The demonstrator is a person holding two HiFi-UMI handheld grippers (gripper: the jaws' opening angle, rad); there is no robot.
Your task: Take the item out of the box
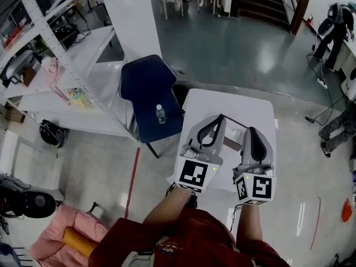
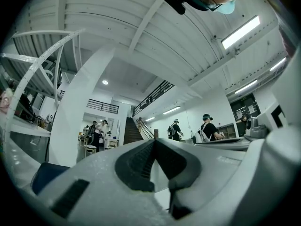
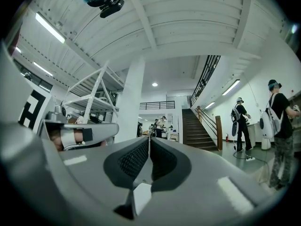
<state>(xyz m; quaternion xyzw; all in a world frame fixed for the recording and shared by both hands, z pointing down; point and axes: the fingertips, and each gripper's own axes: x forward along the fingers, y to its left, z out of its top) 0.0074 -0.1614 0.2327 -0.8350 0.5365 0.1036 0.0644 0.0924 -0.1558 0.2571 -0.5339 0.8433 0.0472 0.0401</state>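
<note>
A small white table (image 1: pixel 245 102) stands below me, and both grippers hover over its near half. Between them shows part of a pale and brown box (image 1: pixel 232 140); most of it is hidden and I cannot see any item inside. My left gripper (image 1: pixel 221 117) has its jaws met at the tips with nothing between them, as the left gripper view confirms (image 2: pixel 154 141). My right gripper (image 1: pixel 251 130) is likewise shut and empty (image 3: pixel 149 138). Both gripper views look out level across the hall, not at the table or box.
A dark blue chair (image 1: pixel 149 93) with a water bottle (image 1: pixel 160 114) on its seat stands left of the table. A white pillar (image 1: pixel 129 15) and metal shelving (image 1: pixel 55 54) are further left. A red floor line (image 1: pixel 132 177) runs nearby. People stand at the right (image 1: pixel 336 26).
</note>
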